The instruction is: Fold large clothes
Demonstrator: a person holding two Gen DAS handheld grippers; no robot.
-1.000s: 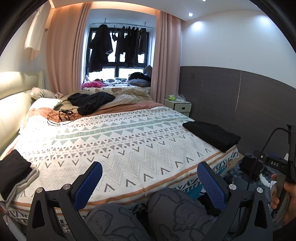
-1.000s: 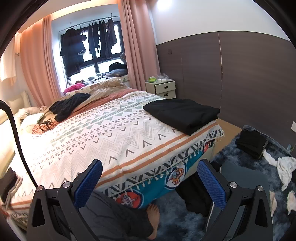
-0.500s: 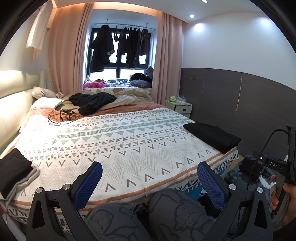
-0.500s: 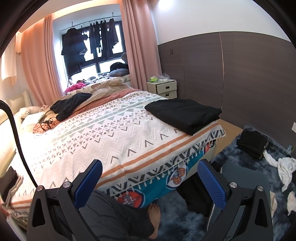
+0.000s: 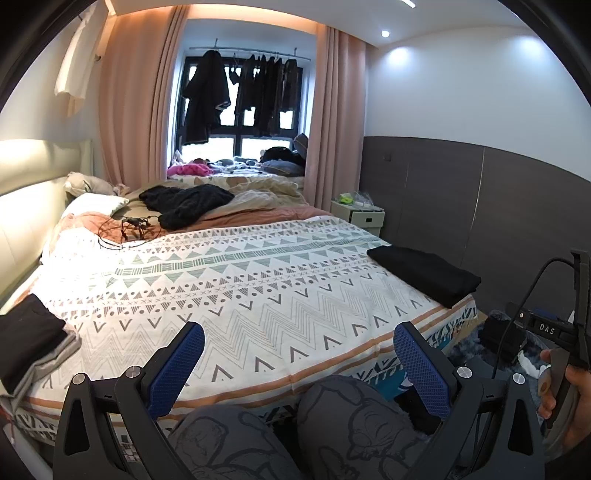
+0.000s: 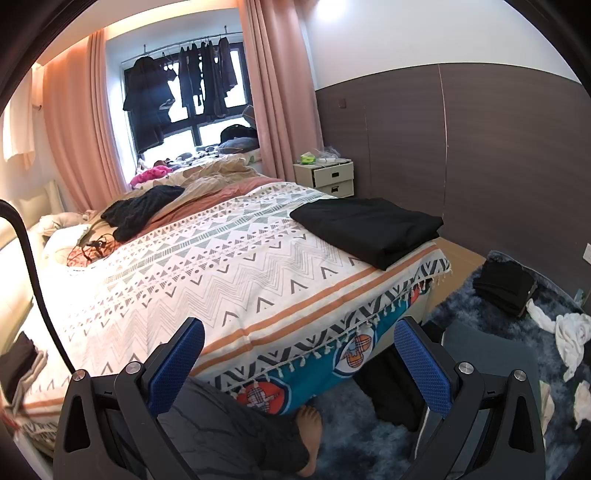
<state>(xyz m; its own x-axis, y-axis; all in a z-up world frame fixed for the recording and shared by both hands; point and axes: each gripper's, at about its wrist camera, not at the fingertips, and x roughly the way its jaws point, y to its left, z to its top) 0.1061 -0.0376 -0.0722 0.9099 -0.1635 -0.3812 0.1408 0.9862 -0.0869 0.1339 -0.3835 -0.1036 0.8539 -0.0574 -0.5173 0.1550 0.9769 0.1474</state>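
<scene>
Both views are evenly bright and sharp at centre. Daylight enters through the window (image 5: 240, 122), which is overexposed (the clothes hanging there read as silhouettes). A recessed ceiling spotlight (image 5: 385, 33) at upper right of the left wrist view casts a glow on the wall. Warm glare washes the bedspread (image 6: 122, 288) at left. Fisheye distortion bends straight lines; corners are vignetted black.
</scene>
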